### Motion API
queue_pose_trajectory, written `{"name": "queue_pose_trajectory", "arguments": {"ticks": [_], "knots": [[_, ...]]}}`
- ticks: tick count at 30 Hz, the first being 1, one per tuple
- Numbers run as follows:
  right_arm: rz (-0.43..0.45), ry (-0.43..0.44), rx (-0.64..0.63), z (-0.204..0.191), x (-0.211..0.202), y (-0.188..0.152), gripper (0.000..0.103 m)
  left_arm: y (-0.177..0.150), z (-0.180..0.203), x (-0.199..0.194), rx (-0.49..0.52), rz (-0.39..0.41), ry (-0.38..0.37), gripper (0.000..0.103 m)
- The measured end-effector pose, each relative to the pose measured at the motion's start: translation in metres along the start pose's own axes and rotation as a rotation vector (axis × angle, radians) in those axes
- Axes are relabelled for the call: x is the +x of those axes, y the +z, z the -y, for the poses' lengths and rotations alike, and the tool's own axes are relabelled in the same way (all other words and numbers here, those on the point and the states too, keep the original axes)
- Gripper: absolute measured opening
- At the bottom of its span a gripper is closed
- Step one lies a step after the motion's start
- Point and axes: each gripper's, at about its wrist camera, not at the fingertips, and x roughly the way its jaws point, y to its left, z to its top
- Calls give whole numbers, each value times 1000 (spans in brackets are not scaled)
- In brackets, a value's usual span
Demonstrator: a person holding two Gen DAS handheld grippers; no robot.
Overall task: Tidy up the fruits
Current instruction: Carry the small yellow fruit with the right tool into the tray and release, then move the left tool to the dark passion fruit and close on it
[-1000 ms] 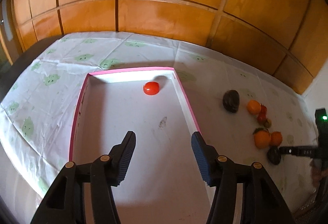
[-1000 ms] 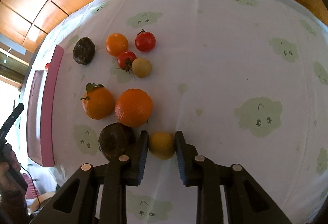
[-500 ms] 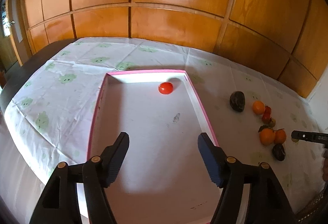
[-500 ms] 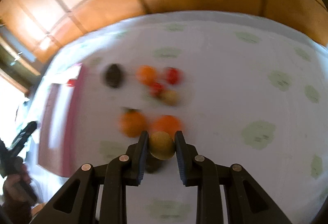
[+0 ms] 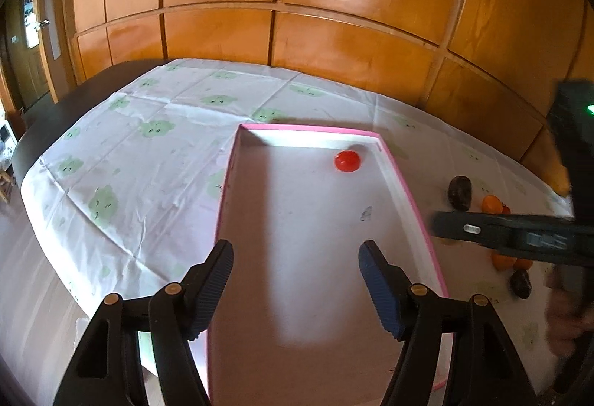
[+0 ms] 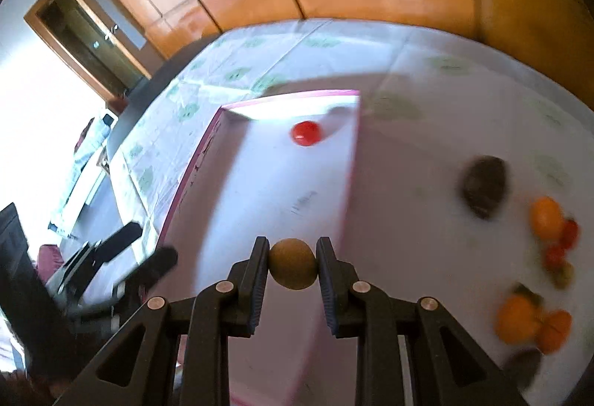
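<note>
A white tray with a pink rim (image 5: 408, 198) (image 6: 351, 161) lies on the cloth-covered table, and a red tomato (image 5: 347, 161) (image 6: 306, 133) sits near its far end. My right gripper (image 6: 292, 263) is shut on a small yellow-brown round fruit (image 6: 293, 264) and hangs above the tray's near right part. In the left wrist view that gripper (image 5: 438, 222) reaches in from the right, over the tray's right rim. My left gripper (image 5: 296, 259) stands open and empty over the tray's near end. To the right of the tray lie oranges (image 6: 516, 317), small tomatoes (image 6: 570, 234) and dark fruits (image 6: 484, 185).
A white tablecloth with green prints (image 5: 148, 161) covers the dark table, which ends at the left (image 5: 55, 109). Orange wood panelling (image 5: 334, 34) rises behind it. A person's hand (image 5: 564, 313) holds the right gripper at the right edge of the left wrist view.
My right gripper has lifted the yellow-brown fruit off the cloth and carried it left, from the fruit pile to over the tray. My left gripper's jaws widened and it drew back a little.
</note>
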Motion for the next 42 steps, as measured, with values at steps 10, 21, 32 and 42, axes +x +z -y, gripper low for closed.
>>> {"name": "queue_pose_trajectory", "arguments": {"ticks": [10, 21, 32, 42], "knots": [[-6, -17, 53, -5, 39, 29, 33, -5, -13, 9, -23, -27, 13, 71], [79, -23, 130, 14, 6, 15, 33, -9, -5, 10, -20, -39, -4, 71], [155, -100, 80, 34, -49, -19, 34, -11, 10, 5, 23, -40, -29, 71], [228, -223, 200, 116, -123, -59, 35, -12, 33, 2, 70, -44, -63, 71]]}}
